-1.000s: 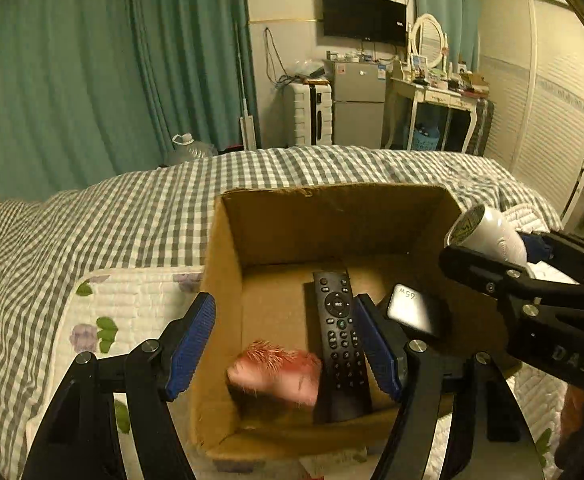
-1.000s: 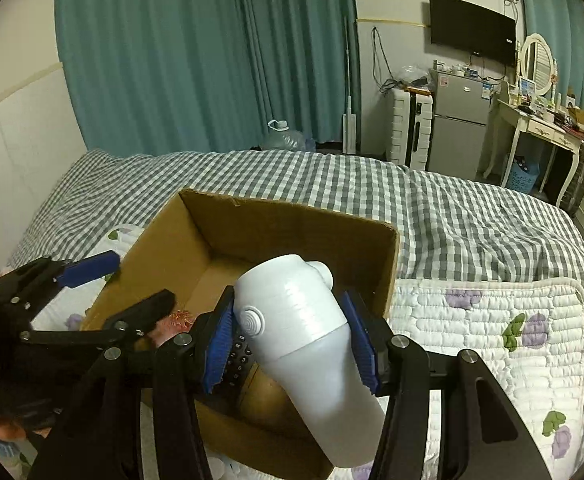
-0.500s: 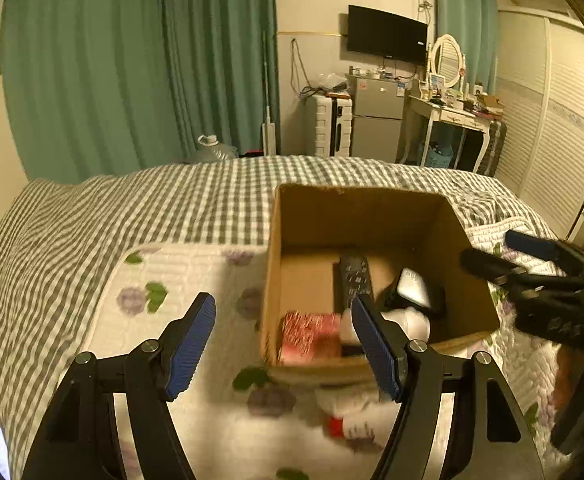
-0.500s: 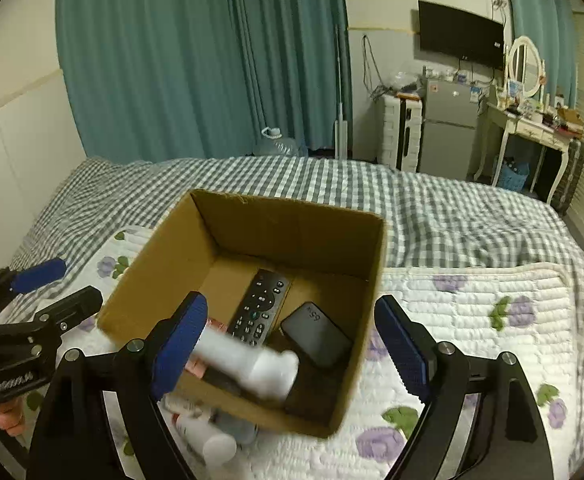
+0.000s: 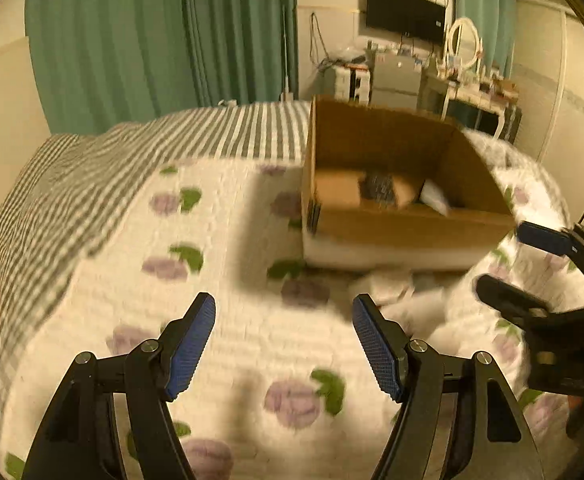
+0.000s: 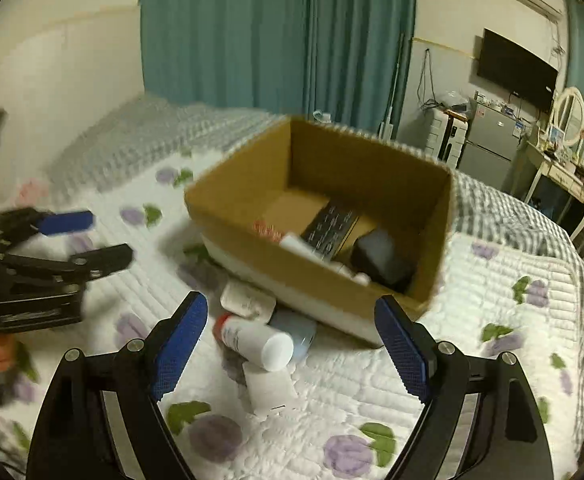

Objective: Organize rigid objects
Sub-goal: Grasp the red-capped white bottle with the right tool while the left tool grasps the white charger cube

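Now both tools have pulled back from the cardboard box (image 6: 324,216), which sits on the floral quilt (image 6: 472,360) of the bed, and each is empty. A second ago the right gripper (image 6: 292,348) was clamped on a white bottle above the box; half a second ago its jaws were already spread and the bottle was dropping in. That bottle (image 6: 320,252) now lies inside the box, against the near wall, beside the black remote control (image 6: 332,224), a dark flat rectangular device (image 6: 384,256) and a red-and-white packet (image 6: 267,230). So one more item is stowed, and I judge the task only partly done.

The left gripper (image 5: 283,344), jaws wide apart and holding nothing, has swung away to the left over bare quilt; its view is blurred with motion, and the box (image 5: 404,184) has shifted up and to the right of its frame.

What remains lies just in front of the box, between the right gripper's spread fingers: a white bottle with a red cap (image 6: 251,338) on its side, a white squarish container (image 6: 247,300) touching the box's base, a pale blue item (image 6: 296,330) tucked under the bottle, and a flat white card or packet (image 6: 269,388) nearest the camera. The right gripper looks best placed to take the red-capped bottle next.
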`<state>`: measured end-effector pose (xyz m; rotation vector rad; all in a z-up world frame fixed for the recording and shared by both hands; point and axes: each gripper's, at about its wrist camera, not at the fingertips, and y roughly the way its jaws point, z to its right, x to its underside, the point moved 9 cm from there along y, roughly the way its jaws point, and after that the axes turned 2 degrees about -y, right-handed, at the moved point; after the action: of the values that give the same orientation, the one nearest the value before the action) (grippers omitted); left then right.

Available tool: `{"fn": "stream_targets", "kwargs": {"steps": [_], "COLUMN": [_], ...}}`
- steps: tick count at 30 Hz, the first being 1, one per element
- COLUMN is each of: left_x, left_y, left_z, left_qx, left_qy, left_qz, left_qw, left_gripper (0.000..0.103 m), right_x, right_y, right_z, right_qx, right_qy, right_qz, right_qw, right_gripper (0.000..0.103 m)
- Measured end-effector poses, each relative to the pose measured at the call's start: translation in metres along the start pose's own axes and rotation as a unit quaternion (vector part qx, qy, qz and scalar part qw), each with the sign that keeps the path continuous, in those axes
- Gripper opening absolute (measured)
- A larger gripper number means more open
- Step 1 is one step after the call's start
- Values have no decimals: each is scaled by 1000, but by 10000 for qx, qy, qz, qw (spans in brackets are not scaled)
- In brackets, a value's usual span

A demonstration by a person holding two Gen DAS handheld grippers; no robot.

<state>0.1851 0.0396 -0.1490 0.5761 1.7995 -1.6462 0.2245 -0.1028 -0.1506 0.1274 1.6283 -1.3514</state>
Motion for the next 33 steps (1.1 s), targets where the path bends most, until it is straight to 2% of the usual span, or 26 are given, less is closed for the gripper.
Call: {"fn": "stream_targets", "kwargs": {"steps": [3,6,9,10,13,17,19,21,24,27,30,33], "left_x": [21,28,29,29,28,29,30,30,32,34,34,33], "left_y": [15,25,28,29,30,30,30,31,34,37,37,36], "left_z": [-2,-4,-8,-11,-19,-19,-17,-17,-16,-19,-18,-14], "left_qx": [21,-29,-35,-58,-111,-79,-84,-100,-144,-203,-236,-255], "left_qy": [-31,-28,-128,-196,-375,-433,-413,-399,-362,-369,-347,-253], "left_qz": [-278,-383,-391,-393,-431,-486,-505,-519,-546,-587,-594,-589], "left_qw": [9996,9993,9991,9990,9983,9978,9978,9978,9978,9974,9974,9976], "left_gripper": [74,74,73,73,73,73,74,74,74,74,74,74], "right_x": [15,22,30,32,34,46,51,50,45,45,43,40], "right_y": [29,54,74,77,77,61,60,65,81,96,89,59], "right_z": [-15,-21,-21,-22,-25,-40,-54,-61,-63,-67,-72,-61], "right_qx": [-117,-382,-529,-528,-542,-834,-871,-829,-972,-898,-796,-740], "right_qy": [-352,-409,-374,-377,-362,-305,-514,-592,-285,-212,-333,-190], "right_qz": [-302,-519,-817,-882,-900,-1083,-1119,-1124,-1191,-1293,-1159,-916], "right_qw": [9989,9971,9945,9940,9938,9901,9886,9884,9877,9873,9895,9929], "right_gripper": [84,81,63,59,57,40,37,37,37,37,36,36]}}
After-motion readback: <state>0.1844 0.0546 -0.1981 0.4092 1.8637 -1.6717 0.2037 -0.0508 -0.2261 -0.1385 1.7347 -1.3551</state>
